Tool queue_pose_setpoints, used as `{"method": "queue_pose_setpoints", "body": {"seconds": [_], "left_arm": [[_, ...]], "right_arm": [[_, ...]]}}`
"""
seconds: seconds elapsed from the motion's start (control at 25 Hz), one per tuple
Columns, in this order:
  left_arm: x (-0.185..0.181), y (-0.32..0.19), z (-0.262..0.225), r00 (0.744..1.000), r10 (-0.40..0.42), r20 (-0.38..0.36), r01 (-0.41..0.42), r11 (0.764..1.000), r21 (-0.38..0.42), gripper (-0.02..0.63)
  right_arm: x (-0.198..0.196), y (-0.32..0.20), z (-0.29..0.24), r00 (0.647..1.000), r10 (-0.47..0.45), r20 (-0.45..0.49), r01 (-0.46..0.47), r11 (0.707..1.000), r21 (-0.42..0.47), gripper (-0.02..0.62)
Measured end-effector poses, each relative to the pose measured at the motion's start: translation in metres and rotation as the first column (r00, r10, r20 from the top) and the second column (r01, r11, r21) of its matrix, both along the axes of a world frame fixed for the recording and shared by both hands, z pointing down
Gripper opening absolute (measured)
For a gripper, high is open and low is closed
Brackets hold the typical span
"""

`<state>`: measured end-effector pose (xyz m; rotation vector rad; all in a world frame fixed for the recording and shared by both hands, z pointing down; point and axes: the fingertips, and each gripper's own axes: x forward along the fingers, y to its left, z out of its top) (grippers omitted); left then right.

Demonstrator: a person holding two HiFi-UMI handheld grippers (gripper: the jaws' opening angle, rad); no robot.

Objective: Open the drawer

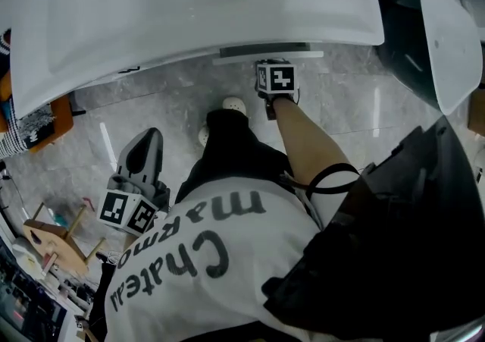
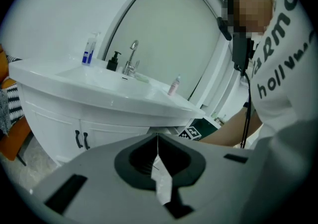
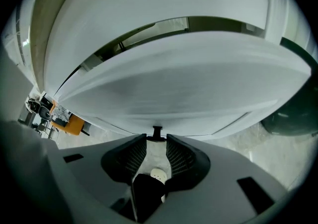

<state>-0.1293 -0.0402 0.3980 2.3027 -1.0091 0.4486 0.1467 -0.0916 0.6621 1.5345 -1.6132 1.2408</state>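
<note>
Head view: looking steeply down on a broad white ceramic washbasin top (image 1: 197, 7). Just under its front rim, at the end of a bare forearm, the right gripper (image 1: 274, 76), marker cube uppermost. Right against it, the grey upper edge of the white curved drawer (image 1: 265, 51), jutting slightly past the rim. At lower left, over grey marbled floor tiles (image 1: 159, 109), the left gripper (image 1: 142, 149), well apart from the cabinet.

Left gripper view: jaws pressed together tip to tip, nothing between them. Beyond them, the basin seen from the side. On it a chrome tap (image 2: 131, 59) and a black pump bottle (image 2: 114, 61). Below, a pair of black bar handles (image 2: 81, 139) on white cabinet doors.

Right gripper view: close against the drawer's pale curved front, with a dark gap between that front and the basin above. Jaws partway apart, clamped from both sides at their tips on a small black knob handle (image 3: 157, 131) fixed to the drawer front.
</note>
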Motion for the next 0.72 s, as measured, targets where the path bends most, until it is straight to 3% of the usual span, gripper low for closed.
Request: {"method": "queue_pose_setpoints", "body": {"seconds": [0.44, 0.72], "left_arm": [[-0.032, 0.03, 0.005, 1.0, -0.004, -0.002, 0.004, 0.999, -0.044, 0.009], [-0.046, 0.033, 0.008, 1.0, 0.004, -0.007, -0.005, 0.999, -0.032, 0.009]], "right_arm": [[0.002, 0.004, -0.001, 0.997, 0.061, -0.043, -0.062, 0.998, -0.006, 0.129], [0.0, 0.017, 0.001, 0.998, 0.042, -0.048, -0.044, 0.997, -0.056, 0.127]]}}
